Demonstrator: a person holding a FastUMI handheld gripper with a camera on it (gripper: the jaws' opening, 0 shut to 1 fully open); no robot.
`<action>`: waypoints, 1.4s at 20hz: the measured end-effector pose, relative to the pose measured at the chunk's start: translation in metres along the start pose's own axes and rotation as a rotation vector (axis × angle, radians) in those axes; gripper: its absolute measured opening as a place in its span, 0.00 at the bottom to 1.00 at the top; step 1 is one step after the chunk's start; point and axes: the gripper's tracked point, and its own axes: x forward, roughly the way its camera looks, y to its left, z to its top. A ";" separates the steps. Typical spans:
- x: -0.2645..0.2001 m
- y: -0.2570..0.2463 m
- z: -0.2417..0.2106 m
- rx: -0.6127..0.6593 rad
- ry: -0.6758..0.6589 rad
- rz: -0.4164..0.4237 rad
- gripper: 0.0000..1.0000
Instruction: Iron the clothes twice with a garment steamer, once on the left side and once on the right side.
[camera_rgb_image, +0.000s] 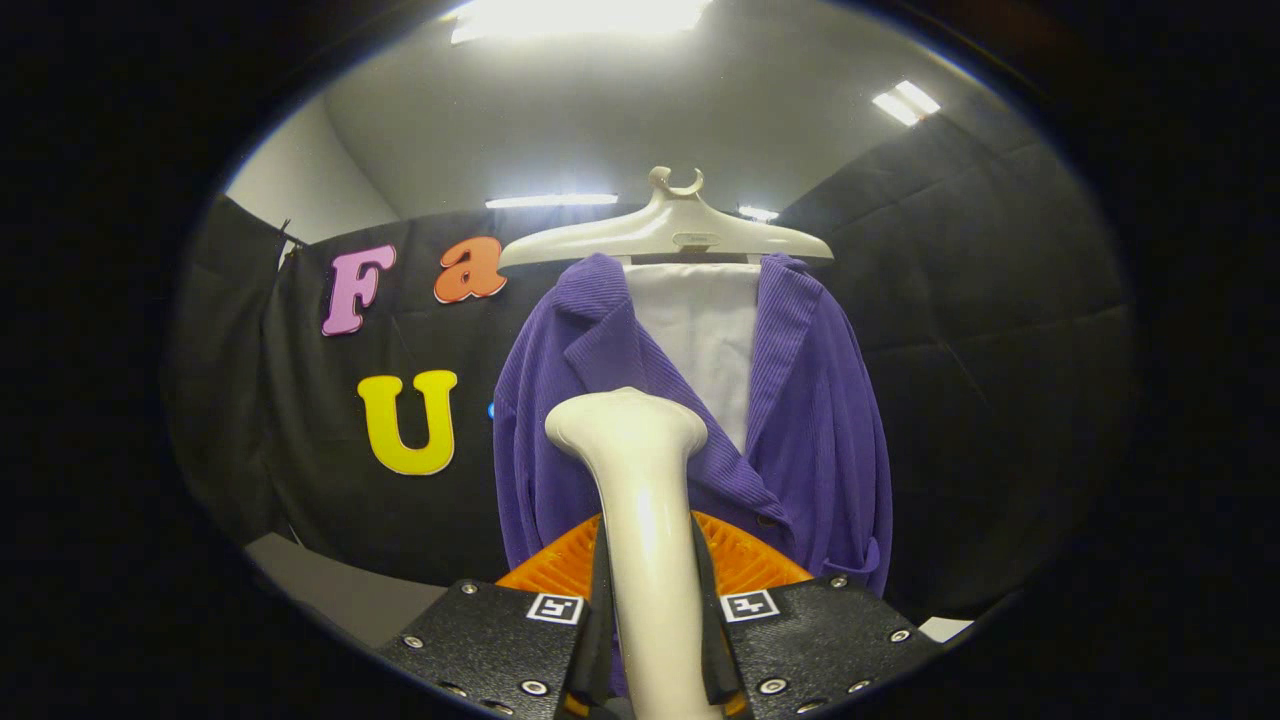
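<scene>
A purple corduroy jacket (820, 420) hangs on a cream hanger (665, 232) straight ahead, with a white panel (705, 340) showing between its lapels. My gripper (650, 620) is shut on the cream handle of the garment steamer (640, 500). The handle runs up between the two fingers, and its wide head (625, 420) points at the jacket's left front, below the left lapel. The head hides part of that front; whether it touches the cloth I cannot tell. Orange ribbed finger pads (745, 560) show on both sides of the handle.
The booth's black cloth wall (980, 330) stands behind and around the jacket. A pale floor or ledge strip (330, 585) lies low at the left, beside the fingers. Ceiling lights (905, 100) shine overhead.
</scene>
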 end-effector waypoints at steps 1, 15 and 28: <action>-0.001 -0.002 -0.007 0.003 0.011 0.001 0.35; -0.013 -0.017 -0.096 0.025 0.123 -0.002 0.36; -0.034 -0.021 -0.192 0.077 0.283 0.008 0.36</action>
